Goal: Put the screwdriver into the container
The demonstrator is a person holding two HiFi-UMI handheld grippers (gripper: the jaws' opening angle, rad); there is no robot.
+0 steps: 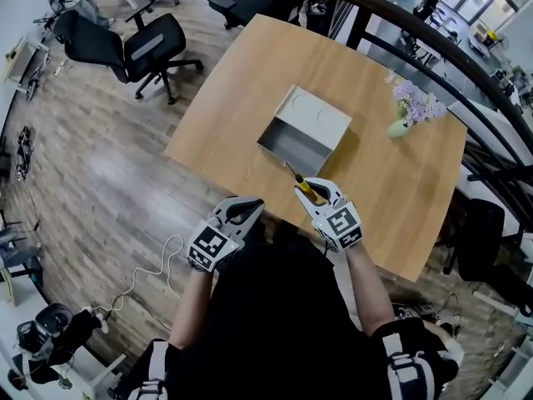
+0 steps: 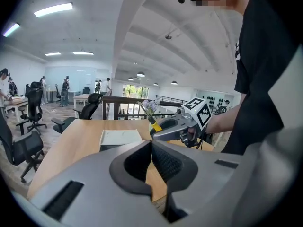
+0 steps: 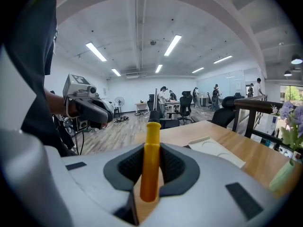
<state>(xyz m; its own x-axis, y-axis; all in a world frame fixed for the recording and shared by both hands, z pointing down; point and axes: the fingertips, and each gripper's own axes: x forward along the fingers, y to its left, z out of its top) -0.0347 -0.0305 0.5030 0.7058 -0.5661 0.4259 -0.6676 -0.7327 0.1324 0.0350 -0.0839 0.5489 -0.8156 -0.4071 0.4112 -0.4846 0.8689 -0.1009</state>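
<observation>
My right gripper (image 1: 310, 189) is shut on the yellow-handled screwdriver (image 3: 151, 161), held over the table's near edge. The handle stands between the pads and its black shaft (image 1: 293, 173) points toward the container. The container (image 1: 304, 130), a white open box with grey inner walls, sits mid-table just beyond the screwdriver tip; it also shows as a pale slab (image 3: 217, 150) in the right gripper view. My left gripper (image 1: 244, 212) hovers left of the right one, off the table's near edge, its jaws shut with nothing between them (image 2: 151, 156). The right gripper (image 2: 176, 129) appears in the left gripper view.
A small green vase of lilac flowers (image 1: 412, 107) stands at the table's right side. A dark curved railing (image 1: 433, 48) runs behind the wooden table (image 1: 225, 115). Black office chairs (image 1: 133, 48) stand on the floor to the left.
</observation>
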